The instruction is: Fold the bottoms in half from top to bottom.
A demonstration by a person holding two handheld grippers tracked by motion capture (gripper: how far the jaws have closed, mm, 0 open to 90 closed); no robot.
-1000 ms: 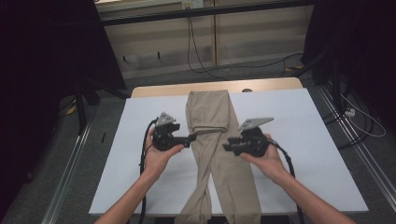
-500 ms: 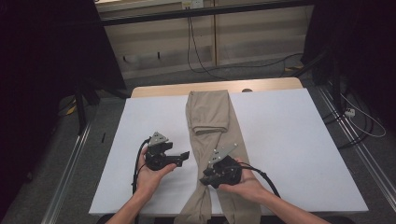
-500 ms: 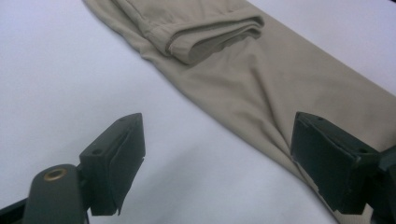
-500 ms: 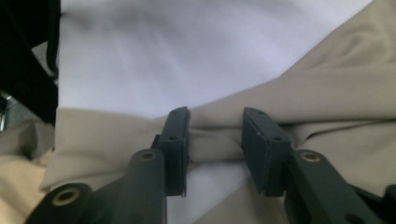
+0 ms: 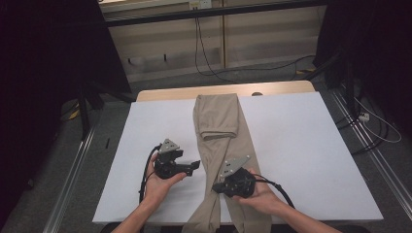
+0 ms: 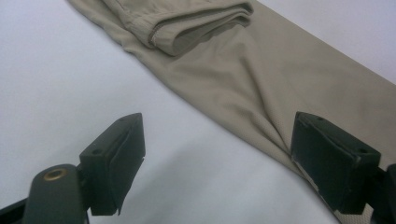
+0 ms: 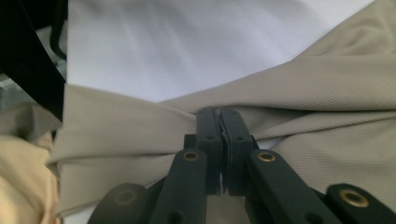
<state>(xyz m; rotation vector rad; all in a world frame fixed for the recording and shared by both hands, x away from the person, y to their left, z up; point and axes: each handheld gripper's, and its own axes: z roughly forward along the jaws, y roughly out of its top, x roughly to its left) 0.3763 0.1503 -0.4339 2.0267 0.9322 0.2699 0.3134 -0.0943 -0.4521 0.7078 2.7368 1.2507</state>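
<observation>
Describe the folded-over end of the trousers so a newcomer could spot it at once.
Start at the white table: beige trousers run down its middle, from the far edge toward the person. On the far half, the folded end lies doubled back on top of the trousers. Unlike the flat cloth around it, it makes a thick, rounded lip across the trousers, ahead of the open left tongs.

White table cover point(image 5: 301, 145), wooden table edge point(image 5: 272, 88), perhaps black cables point(image 5: 204, 43) on floor behind.

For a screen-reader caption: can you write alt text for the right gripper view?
The right tongs, jaws closed, pinch a fold of tan trousers where the cloth bunches into creases. Behind lies the white table.
</observation>
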